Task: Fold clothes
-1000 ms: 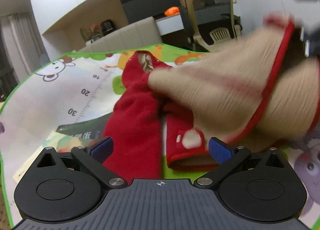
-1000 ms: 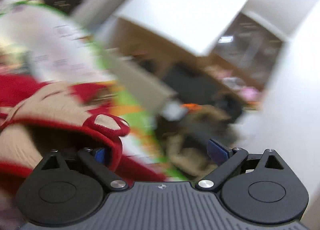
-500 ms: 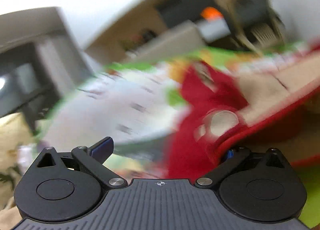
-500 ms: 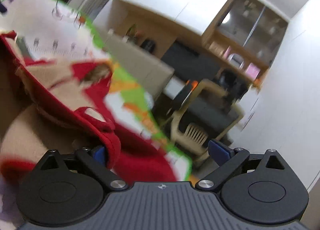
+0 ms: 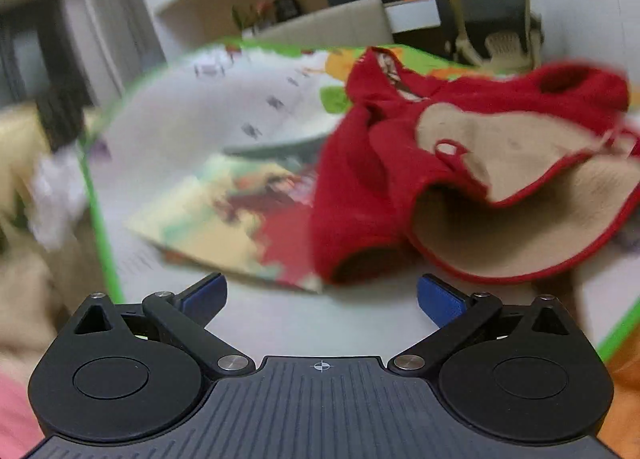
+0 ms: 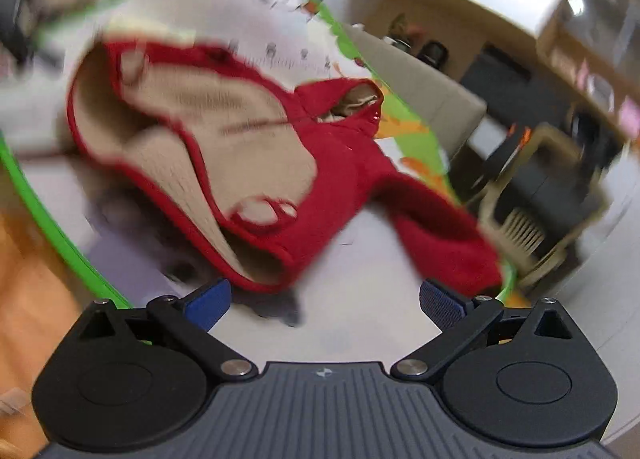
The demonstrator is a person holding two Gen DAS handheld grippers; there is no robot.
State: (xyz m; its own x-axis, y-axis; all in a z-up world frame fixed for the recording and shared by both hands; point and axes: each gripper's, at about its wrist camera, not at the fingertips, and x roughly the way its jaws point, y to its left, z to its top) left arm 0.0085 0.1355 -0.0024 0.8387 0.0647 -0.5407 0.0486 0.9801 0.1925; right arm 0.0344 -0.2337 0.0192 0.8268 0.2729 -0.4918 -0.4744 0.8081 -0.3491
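A small red fleece jacket (image 5: 352,187) with a beige lining (image 5: 520,227) lies crumpled on a white play mat (image 5: 192,115) with a green border. Its lining faces up and one red sleeve runs toward me in the left wrist view. My left gripper (image 5: 320,299) hangs open just short of that sleeve's cuff, holding nothing. In the right wrist view the jacket (image 6: 352,175) spreads ahead, a sleeve (image 6: 444,235) trailing right. My right gripper (image 6: 324,299) is open and empty, close to the jacket's near hem.
A colourful picture book (image 5: 224,219) lies on the mat left of the jacket. Beyond the mat stand a grey sofa back (image 5: 332,27), a desk and an office chair (image 6: 532,195). Orange floor (image 6: 32,283) shows past the mat's green edge.
Both grippers held the jacket's red-trimmed edges a second ago and have let go. The jacket dropped onto the mat, and both grippers pulled back toward me.
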